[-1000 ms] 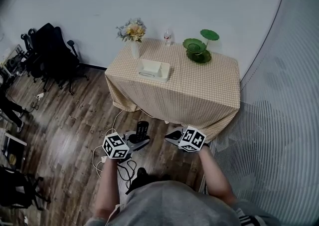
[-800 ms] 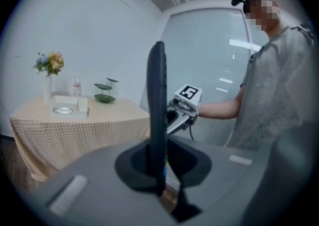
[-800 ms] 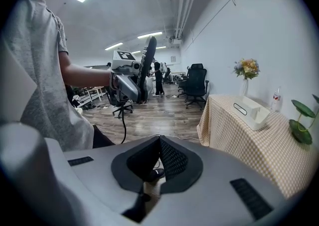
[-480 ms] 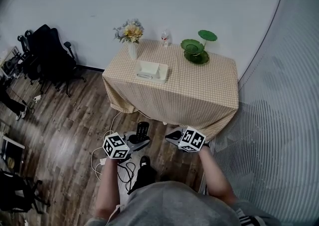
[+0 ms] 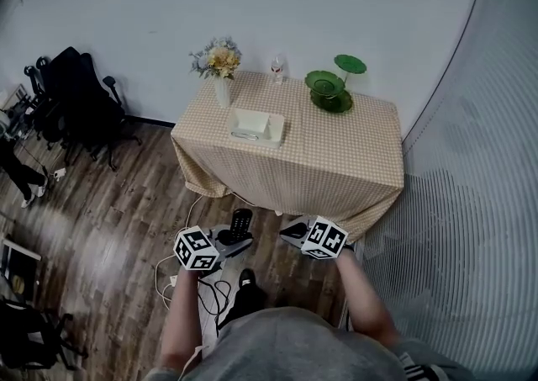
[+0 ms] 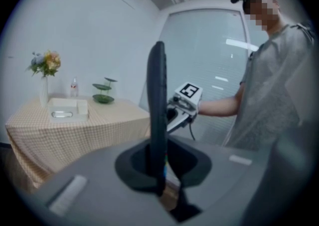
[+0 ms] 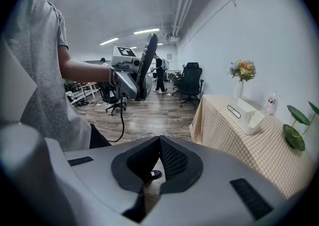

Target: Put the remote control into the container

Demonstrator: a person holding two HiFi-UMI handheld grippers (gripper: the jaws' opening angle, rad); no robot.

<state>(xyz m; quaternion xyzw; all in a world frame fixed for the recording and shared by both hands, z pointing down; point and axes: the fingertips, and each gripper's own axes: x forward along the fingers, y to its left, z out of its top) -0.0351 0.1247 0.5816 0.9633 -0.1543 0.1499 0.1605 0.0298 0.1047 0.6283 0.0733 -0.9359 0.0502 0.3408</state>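
Gripping the remote control [image 6: 157, 120] by its lower end in the left gripper [image 6: 160, 172], pinching narrow on the slim body, with the rest sticking out forward past the jaws. Holding the right gripper [image 7: 158, 156] fully closed on nothing, just beside the left one and touching no object. Standing on the wood floor short of the table [image 5: 336, 161], so holding the remote control well apart from the white container [image 5: 256, 127] sitting on the checked cloth toward the table's left side. Also noting a flower vase [image 5: 220, 76] near the container's back left, plus a small glass [image 5: 276, 66] and a green tiered dish [image 5: 329, 89] toward the back. Judging the risks:

- Gripping only one end of a long remote, so risking it pivoting or slipping out during the reach.
- Lowering it tilted, risking catching the container's rim or what looks like an inner divider and spilling it onto the cloth.
- Swinging in from the left, risking knocking over the vase.
- Stepping forward near the cable [image 5: 181, 261] on the floor, risking snagging a foot.
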